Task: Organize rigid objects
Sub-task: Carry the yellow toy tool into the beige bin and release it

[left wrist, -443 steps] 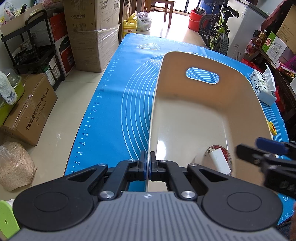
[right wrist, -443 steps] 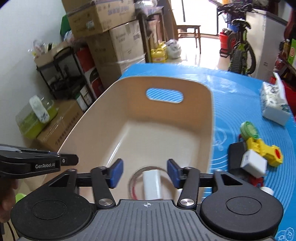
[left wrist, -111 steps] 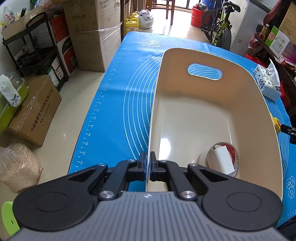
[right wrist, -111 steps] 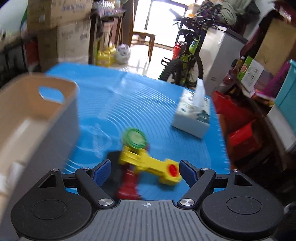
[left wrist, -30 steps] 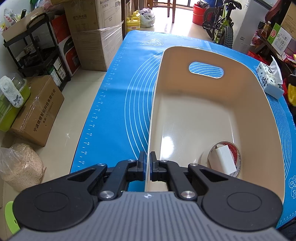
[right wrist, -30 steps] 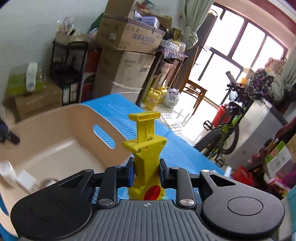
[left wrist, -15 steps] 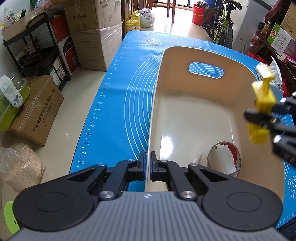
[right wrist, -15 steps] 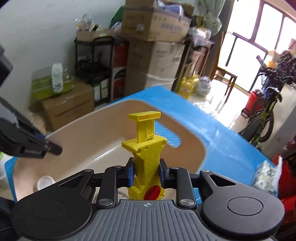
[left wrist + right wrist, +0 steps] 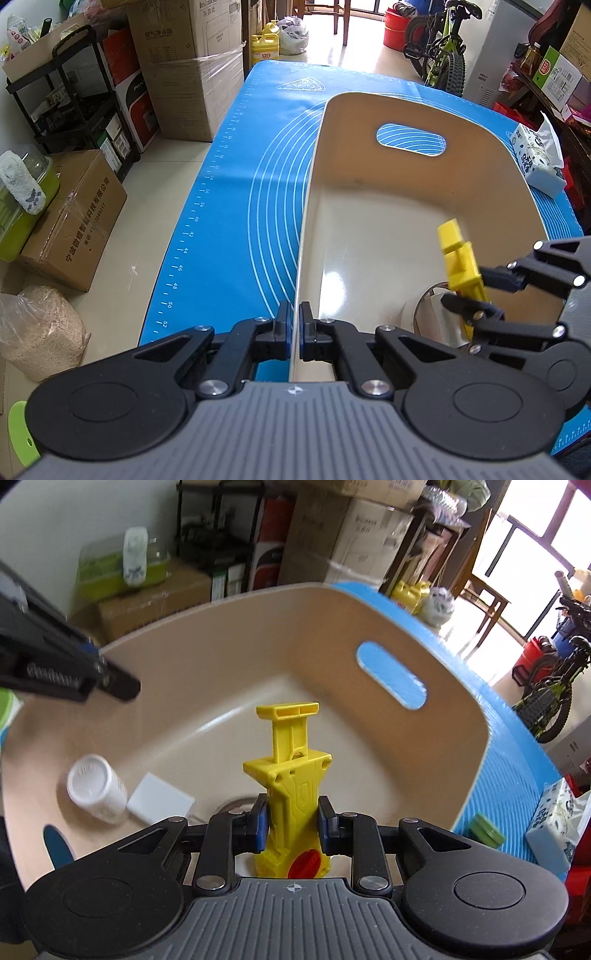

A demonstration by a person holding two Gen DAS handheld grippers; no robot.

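Mat (image 9: 229,206): blue, ringed markings, covers the tabletop.
Bin (image 9: 487,155): beige, oval handle cutout in far wall, stands on the mat.
Left gripper (image 9: 294,328): pinched tight on the bin's near rim.
Right gripper (image 9: 291,825): blue pads clamped on the yellow toy, held over the bin's interior.
Tissue pack (image 9: 535,162): on the mat, right of the bin.
Yellow toy (image 9: 291,775): upright between the pads, red button at base.
White bottle (image 9: 96,788): lying on the bin floor.
White block (image 9: 160,799): just beside the bottle.
Green disc (image 9: 485,829): on the mat, outside the bin.
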